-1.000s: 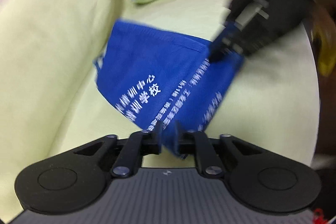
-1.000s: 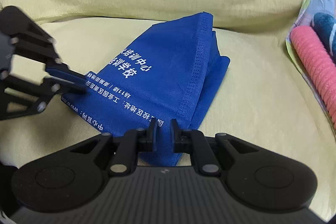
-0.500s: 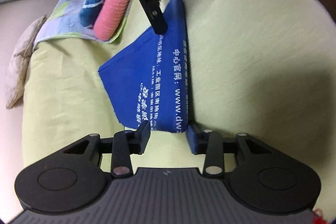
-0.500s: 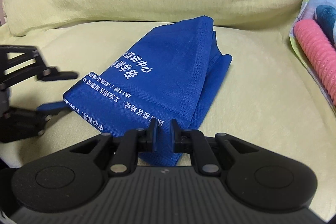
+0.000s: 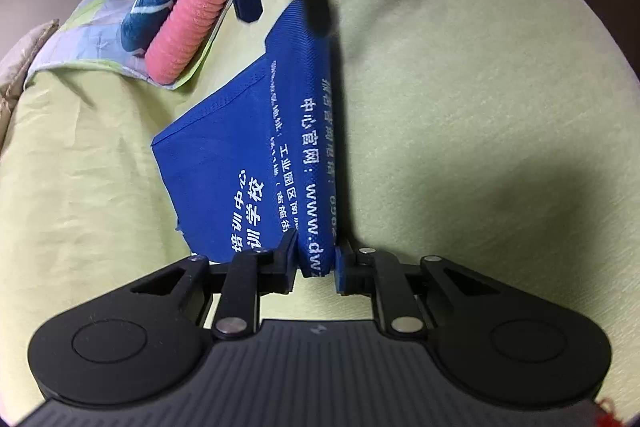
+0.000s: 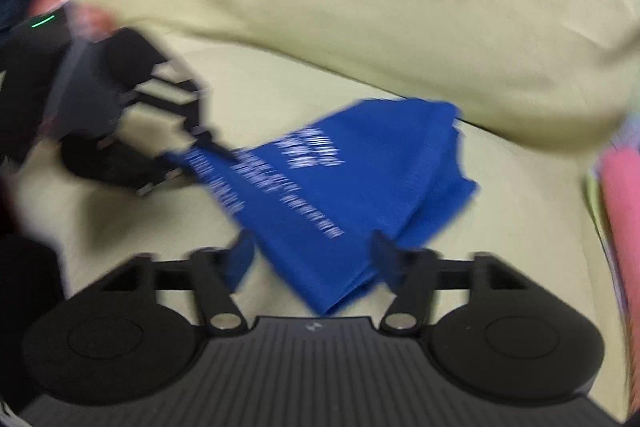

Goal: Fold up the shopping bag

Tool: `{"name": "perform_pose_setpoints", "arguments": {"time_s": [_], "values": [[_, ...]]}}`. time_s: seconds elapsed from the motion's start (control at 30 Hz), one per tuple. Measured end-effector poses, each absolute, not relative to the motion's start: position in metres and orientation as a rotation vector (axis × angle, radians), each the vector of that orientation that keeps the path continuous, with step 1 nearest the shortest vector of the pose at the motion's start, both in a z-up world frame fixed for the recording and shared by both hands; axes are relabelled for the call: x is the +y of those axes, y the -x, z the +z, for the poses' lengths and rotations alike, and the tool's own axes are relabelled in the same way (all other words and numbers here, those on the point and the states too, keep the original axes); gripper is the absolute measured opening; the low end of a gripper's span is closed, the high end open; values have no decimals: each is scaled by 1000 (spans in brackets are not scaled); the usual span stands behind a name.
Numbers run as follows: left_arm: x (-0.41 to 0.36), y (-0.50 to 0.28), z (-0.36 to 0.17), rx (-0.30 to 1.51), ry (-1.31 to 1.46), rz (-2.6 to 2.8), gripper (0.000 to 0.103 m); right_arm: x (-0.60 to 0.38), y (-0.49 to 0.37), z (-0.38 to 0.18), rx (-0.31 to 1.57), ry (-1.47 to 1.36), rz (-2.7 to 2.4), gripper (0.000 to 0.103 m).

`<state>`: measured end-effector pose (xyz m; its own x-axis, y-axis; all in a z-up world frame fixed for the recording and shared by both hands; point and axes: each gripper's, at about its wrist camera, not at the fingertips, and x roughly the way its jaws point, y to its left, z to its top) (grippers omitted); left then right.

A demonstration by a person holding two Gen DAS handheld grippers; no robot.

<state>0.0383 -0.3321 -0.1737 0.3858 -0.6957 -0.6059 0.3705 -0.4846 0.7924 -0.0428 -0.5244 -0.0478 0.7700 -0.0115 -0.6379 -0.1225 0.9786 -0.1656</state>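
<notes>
We find a yellow-green cushion (image 5: 460, 107), largely bare right of the folded blue shopping bag (image 5: 240, 147) lying on it. A pink roll (image 5: 188, 11) crowds its far-left edge. The left gripper (image 5: 316, 263), just closing, clamps the bag's near corner; the right gripper (image 6: 312, 259), just opening, stands released astride the other corner.

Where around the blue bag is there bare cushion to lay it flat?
Bare seat cushion spreads wide beside the blue bag, on the side away from the pink roll. The strip between bag and roll is narrow, and the right gripper hangs above it.
</notes>
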Motion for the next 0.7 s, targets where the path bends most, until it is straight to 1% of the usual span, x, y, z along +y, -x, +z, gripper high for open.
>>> {"name": "perform_pose_setpoints", "arguments": {"time_s": [0.13, 0.23, 0.27, 0.3, 0.33, 0.4, 0.47, 0.57, 0.7], "values": [[-333, -41, -170, -284, -1620, -1329, 17, -501, 46, -62, 688, 551, 107, 64], [-334, -44, -167, -266, -1606, -1345, 17, -492, 38, -82, 677, 753, 105, 54], [-335, -45, -166, -260, -1601, -1350, 17, -492, 37, -86, 664, 769, 114, 47], [-335, -46, -164, -249, -1591, -1355, 17, -492, 34, -89, 654, 769, 127, 33], [-336, -47, -163, -233, -1578, -1359, 17, -495, 31, -90, 655, 747, 136, 34], [-340, -50, -158, -185, -1537, -1369, 17, -498, 27, -92, 667, 682, 121, 31], [-344, -54, -152, -126, -1489, -1380, 17, -504, 22, -86, 697, 553, 97, 30], [-352, -59, -138, -3, -1404, -1400, 18, -509, 20, -77, 746, 409, 60, 28], [-350, -52, -119, 123, -1346, -1462, 21, -509, 32, -65, 801, 276, 65, 28]]}}
